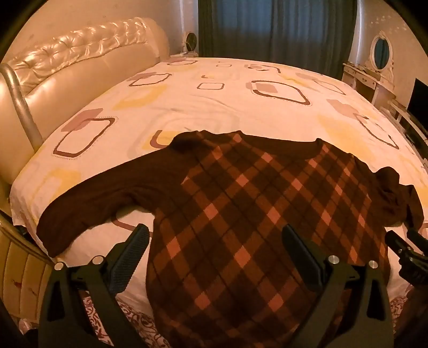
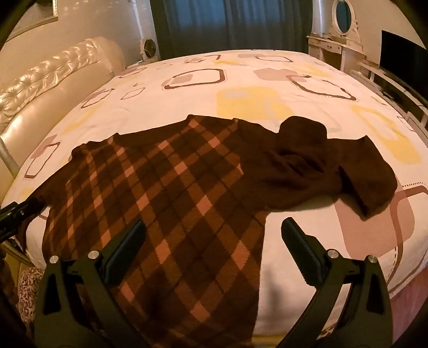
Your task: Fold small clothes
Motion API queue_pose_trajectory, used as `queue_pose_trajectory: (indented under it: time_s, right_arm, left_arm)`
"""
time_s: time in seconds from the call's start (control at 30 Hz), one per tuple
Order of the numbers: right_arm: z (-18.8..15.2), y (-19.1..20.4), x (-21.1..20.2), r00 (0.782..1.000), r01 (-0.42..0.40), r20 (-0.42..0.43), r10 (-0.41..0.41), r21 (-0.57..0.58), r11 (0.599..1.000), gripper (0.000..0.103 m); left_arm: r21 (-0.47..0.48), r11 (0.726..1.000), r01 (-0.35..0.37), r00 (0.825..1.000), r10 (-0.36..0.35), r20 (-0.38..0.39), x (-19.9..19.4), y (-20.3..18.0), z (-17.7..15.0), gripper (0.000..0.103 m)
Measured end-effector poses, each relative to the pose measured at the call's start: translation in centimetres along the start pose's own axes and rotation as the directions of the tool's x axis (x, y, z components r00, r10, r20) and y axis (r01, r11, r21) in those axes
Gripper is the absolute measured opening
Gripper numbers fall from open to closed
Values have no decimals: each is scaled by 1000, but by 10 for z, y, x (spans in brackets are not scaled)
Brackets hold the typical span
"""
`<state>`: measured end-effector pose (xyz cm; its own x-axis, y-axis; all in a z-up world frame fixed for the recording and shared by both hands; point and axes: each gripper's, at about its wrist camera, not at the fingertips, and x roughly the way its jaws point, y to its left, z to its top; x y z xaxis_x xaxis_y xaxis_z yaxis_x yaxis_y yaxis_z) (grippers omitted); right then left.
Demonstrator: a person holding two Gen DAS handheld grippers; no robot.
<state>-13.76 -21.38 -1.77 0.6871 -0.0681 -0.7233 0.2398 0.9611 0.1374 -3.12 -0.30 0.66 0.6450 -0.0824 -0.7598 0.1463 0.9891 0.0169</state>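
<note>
A dark brown sweater (image 1: 240,192) with an orange diamond check front lies flat on the bed, its hem hanging over the near edge. Its left sleeve (image 1: 101,198) stretches out flat toward the headboard side. The right sleeve (image 2: 321,166) lies bunched and folded on itself. My left gripper (image 1: 214,233) hovers open over the sweater's lower left side, nothing between its fingers. My right gripper (image 2: 212,227) is open above the lower right edge of the sweater (image 2: 165,192), also empty. The right gripper's tip (image 1: 401,246) shows at the left view's right edge.
The bed sheet (image 1: 203,107) is white with brown and yellow rounded squares. A padded cream headboard (image 1: 80,59) runs along the left. Dark curtains (image 1: 275,26) hang behind; a white dressing table with an oval mirror (image 2: 342,16) and a dark screen (image 2: 398,56) stand at the right.
</note>
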Motion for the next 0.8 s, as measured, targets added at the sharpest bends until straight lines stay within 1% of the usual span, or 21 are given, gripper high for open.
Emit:
queue_pose_trajectory:
  time_s: [0.8]
  right_arm:
    - [-5, 7, 4, 1000, -5, -12, 5, -24, 1000, 101]
  left_arm:
    - [-3, 1000, 8, 1000, -8, 0, -4, -8, -2, 99]
